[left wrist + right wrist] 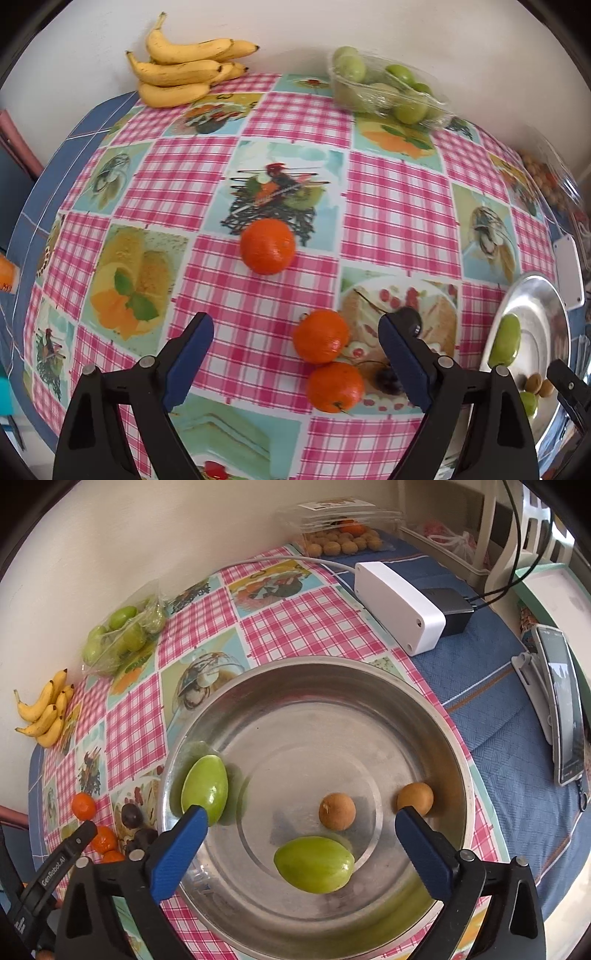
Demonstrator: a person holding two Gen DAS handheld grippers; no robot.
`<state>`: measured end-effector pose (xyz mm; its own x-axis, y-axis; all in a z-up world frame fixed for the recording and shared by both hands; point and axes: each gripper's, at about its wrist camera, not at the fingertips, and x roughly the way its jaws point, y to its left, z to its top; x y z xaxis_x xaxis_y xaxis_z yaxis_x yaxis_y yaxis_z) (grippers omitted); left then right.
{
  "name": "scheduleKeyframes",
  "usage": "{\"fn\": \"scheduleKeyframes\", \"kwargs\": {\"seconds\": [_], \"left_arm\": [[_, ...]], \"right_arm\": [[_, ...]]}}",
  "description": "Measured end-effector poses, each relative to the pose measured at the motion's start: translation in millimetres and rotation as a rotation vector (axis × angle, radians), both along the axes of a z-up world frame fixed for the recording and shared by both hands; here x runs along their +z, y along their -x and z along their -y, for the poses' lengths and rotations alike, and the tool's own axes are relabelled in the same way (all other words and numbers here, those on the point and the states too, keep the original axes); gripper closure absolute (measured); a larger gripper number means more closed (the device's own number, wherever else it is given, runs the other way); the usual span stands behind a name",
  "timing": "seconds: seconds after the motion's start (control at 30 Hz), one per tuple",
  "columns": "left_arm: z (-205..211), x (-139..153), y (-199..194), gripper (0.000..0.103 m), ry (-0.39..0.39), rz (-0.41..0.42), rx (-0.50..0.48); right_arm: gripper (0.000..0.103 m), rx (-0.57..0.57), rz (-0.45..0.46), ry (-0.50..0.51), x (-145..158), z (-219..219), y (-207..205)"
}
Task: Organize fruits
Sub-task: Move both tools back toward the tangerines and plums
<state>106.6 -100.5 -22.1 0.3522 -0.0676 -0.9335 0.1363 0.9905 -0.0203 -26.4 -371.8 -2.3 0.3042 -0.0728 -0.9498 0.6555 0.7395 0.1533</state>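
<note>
Pink-checked cloth (399, 206) with fruit pictures covers the table, which stands against a pale wall.

The left gripper (295, 328) points steeply down with its blue pads spread wide and nothing pressed between them. Two oranges (320, 341) lie touching each other in the gap, closer to its right finger; a third orange (267, 246) sits alone just ahead of the fingertips. Far ahead by the wall, to the left, lies a bunch of bananas (184, 70), their long axes running across the view, tips to the right. Ahead to the right is a clear tray of green fruits (384, 88).

The right gripper (301, 814) hangs over a steel bowl (369, 672), jaws fully apart and empty. One oval green fruit (314, 864) lies in the bowl between the fingers, its long axis across the gap. A second green fruit (205, 788) leans on the bowl's wall at the left fingertip, long axis pointing away from the tool. A small brown fruit (337, 811) sits between the tips; another brown fruit (415, 797) sits beside the right tip.
</note>
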Motion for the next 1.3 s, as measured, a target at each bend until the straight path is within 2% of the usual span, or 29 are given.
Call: {"fn": "scheduleKeyframes", "kwargs": {"seconds": [0.07,0.27,0.47,0.87,1.07,1.3], "left_arm": [[-5,1,-2,0.006,0.003,0.006,0.013],[-15,7,-6,0.006,0.013,0.026,0.038],[-35,7,-14,0.006,0.047,0.010,0.080],[-75,17,-29,0.006,-0.004,0.045,0.140],[-84,20,-33,0.006,-0.066,0.072,0.134],[-92,20,-36,0.006,-0.023,0.064,0.127]], "right_arm": [[0.000,0.004,0.007,0.002,2,-1,-1],[0.000,0.039,0.019,0.012,7,-11,-7],[0.000,0.086,0.013,0.022,9,-23,-15],[0.000,0.159,0.013,0.039,13,-45,-28],[0.000,0.201,0.018,0.067,18,-60,-36],[0.000,0.253,0.051,0.063,22,-77,-45]]}}
